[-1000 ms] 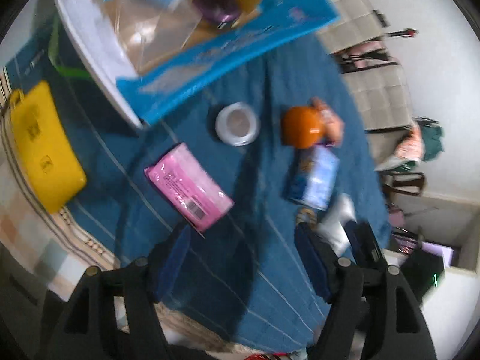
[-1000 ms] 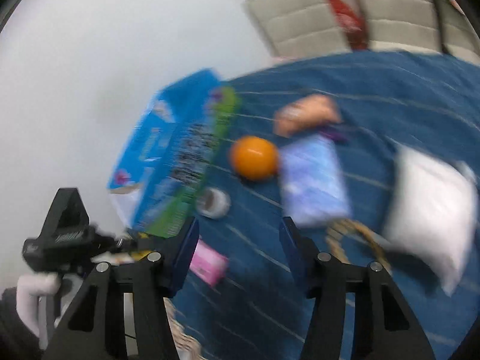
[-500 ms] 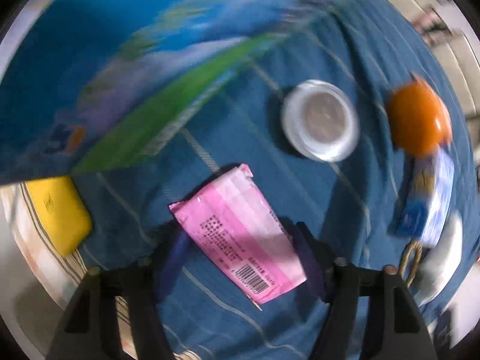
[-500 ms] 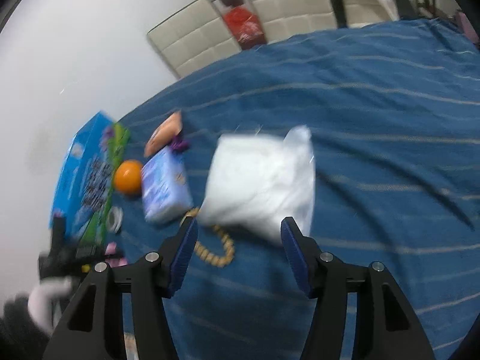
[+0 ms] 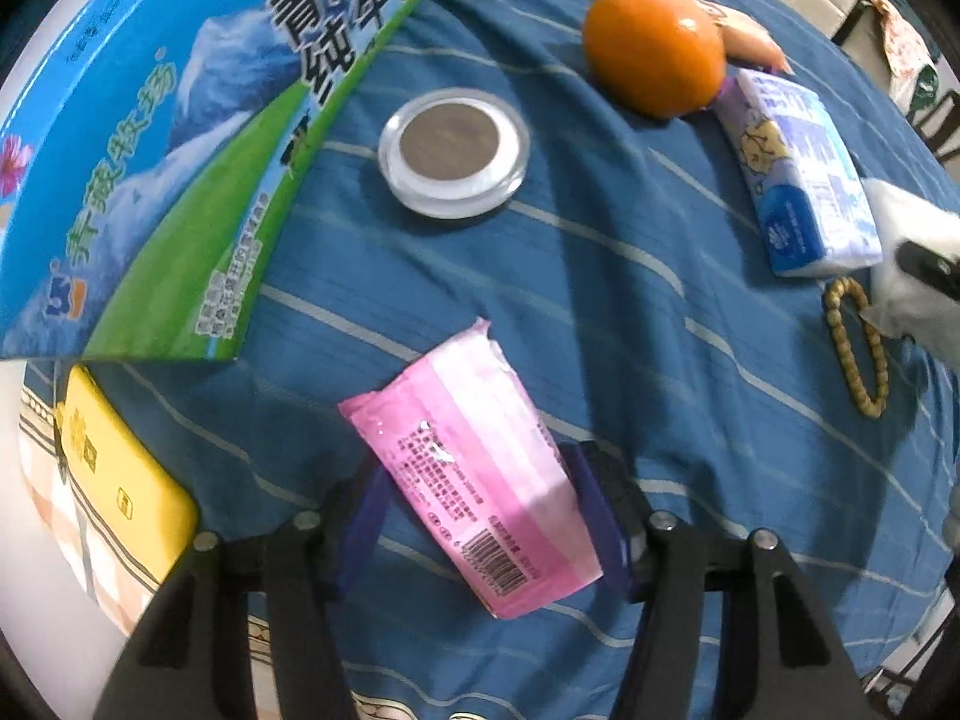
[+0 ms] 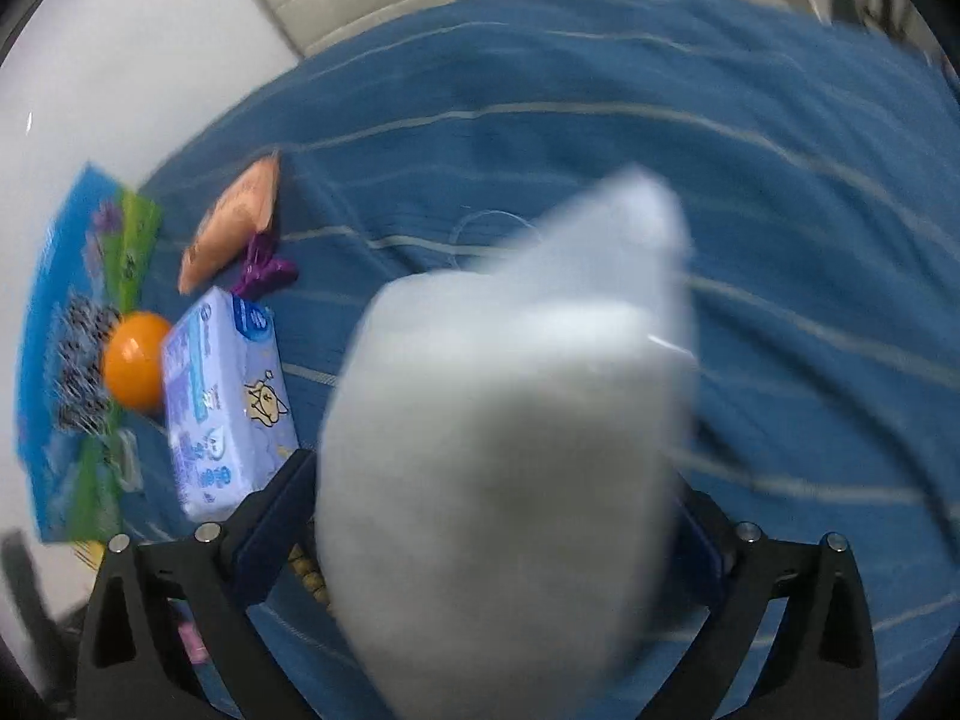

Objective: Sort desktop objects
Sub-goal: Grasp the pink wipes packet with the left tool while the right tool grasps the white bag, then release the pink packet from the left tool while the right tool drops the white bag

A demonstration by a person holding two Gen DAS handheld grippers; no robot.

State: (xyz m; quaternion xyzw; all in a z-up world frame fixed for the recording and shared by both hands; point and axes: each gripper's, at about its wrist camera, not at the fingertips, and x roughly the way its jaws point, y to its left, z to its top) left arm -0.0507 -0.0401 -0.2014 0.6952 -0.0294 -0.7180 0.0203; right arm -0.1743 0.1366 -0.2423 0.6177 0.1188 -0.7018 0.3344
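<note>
Pink packet lies flat on the blue striped cloth, between the spread fingers of the left gripper.
Whether the pads touch its sides is unclear; its barcode end points at the camera. A leaning blue-green carton crowds the left, a yellow case sits at the cloth's edge, and bare cloth lies to the right. The right gripper has its fingers wide around a blurred white bag; grip cannot be told. Nearby: round lidded dish, orange, blue tissue pack, bead bracelet.

Coaster between carton and orange — tissue pack right.
</note>
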